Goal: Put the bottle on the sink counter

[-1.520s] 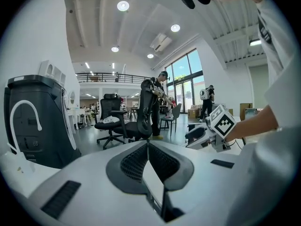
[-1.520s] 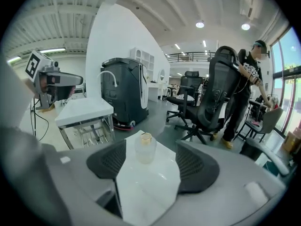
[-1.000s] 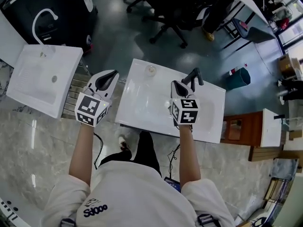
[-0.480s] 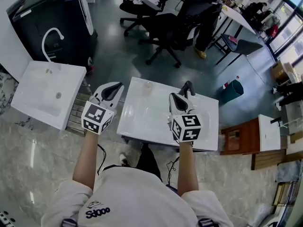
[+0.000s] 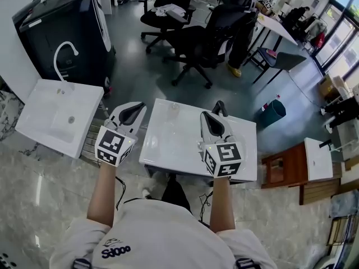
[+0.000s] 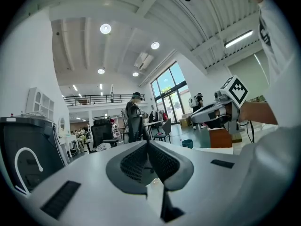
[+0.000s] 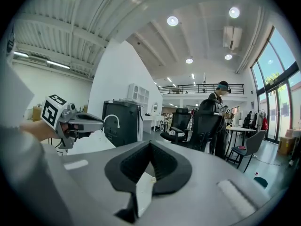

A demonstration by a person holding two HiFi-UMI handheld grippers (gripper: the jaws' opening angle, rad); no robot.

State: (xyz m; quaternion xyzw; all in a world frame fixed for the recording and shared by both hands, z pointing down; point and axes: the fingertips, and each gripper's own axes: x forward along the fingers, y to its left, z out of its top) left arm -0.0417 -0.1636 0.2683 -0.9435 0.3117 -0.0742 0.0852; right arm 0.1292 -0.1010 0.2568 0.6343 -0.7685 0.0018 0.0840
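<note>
No bottle shows plainly in any view. A small round clear thing (image 5: 175,106) sits at the far rim of the white sink counter (image 5: 168,144); I cannot tell what it is. My left gripper (image 5: 138,105) hovers at the counter's left edge, jaws shut and empty. My right gripper (image 5: 206,115) hangs over the counter's right half, next to a black faucet (image 5: 220,106), also shut on nothing. In the left gripper view the left gripper's (image 6: 148,142) jaws meet at their tips. The right gripper's (image 7: 150,144) jaws do the same in its own view.
A second white sink (image 5: 56,116) with a white faucet (image 5: 64,52) stands to the left, in front of a black cabinet (image 5: 61,21). Office chairs (image 5: 207,38) stand beyond the counter. A green bin (image 5: 273,112) and a wooden stand (image 5: 280,164) are at the right.
The head view has lifted and takes in more of the room. Both grippers stay shut over the same counter, now nearer its front edge in the picture.
</note>
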